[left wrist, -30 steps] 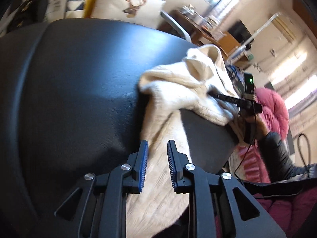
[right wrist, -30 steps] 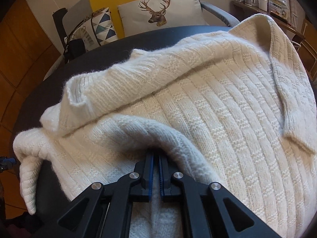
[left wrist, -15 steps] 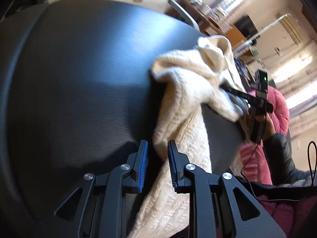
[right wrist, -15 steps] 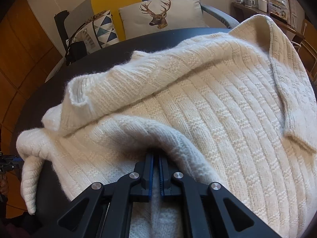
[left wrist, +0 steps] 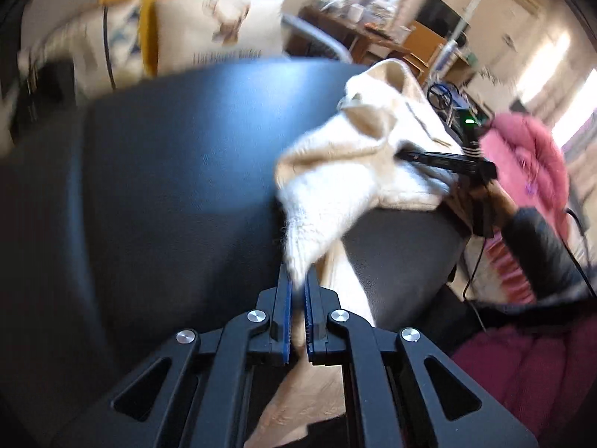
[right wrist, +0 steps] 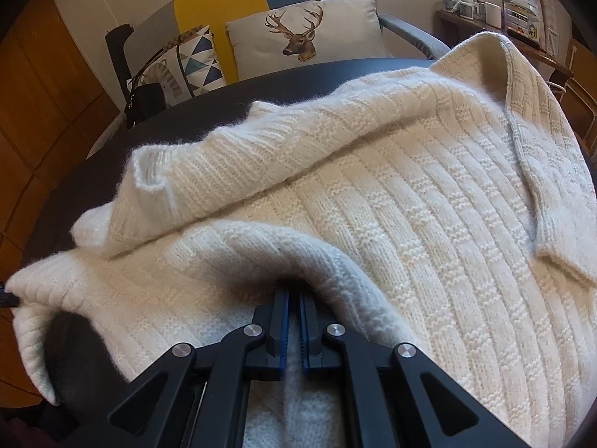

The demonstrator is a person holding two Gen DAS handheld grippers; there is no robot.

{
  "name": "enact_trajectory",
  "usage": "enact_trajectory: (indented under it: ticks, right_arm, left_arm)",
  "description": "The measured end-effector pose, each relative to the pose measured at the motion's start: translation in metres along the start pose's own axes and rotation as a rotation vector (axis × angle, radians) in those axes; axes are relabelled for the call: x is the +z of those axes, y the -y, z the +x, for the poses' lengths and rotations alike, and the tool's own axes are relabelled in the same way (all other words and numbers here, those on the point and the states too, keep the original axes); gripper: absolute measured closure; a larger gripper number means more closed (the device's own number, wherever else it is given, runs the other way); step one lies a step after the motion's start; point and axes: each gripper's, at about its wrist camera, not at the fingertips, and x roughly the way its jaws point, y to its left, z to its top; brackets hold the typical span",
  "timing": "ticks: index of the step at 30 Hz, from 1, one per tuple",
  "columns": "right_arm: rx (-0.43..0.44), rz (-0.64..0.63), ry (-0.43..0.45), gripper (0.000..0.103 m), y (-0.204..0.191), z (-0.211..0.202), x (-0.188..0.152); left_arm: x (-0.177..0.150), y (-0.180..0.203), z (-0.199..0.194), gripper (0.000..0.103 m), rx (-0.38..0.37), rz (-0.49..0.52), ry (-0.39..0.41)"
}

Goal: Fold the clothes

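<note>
Left tool point(left wrist: 297, 291) just clenched on sweater point(left wrist: 335, 171) hem, lifted — right tool point(right wrist: 292, 306) clamps fold; garment stretches between.

Beyond the dark table's point(right wrist: 231, 93) far edge — deer-print cushion point(right wrist: 302, 33) on a yellow-and-blue sofa point(right wrist: 209, 11), wood-panelled wall point(right wrist: 41, 74) at left.

No lettering is legible on anything here.
</note>
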Motion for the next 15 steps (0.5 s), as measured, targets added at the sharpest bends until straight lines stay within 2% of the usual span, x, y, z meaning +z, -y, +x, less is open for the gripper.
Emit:
enact_trajectory:
  ticks: [2,4,8,10,15]
  right_arm:
    - [0.002,0.002,0.005,0.1,0.0,0.001,0.0]
    - [0.003,0.005,0.008,0.1,0.0,0.001,0.0]
    - [0.01,0.009,0.012,0.1,0.001,0.001,0.0]
    - [0.013,0.011,0.014,0.1,0.001,0.002,0.0]
    - [0.023,0.018,0.015,0.1,0.003,0.003,0.001]
  left_arm:
    - [0.002,0.009,-0.008,0.098,0.005,0.07,-0.061]
    - [0.0,0.014,-0.004,0.098,0.047,0.107,-0.098]
    - [-0.014,-0.001,0.017,0.098,0.026,0.026,-0.196]
    - [-0.027,-0.012,0.025,0.098,0.043,-0.026,-0.23]
    - [-0.054,-0.011,0.019,0.098,-0.012,-0.049,-0.234]
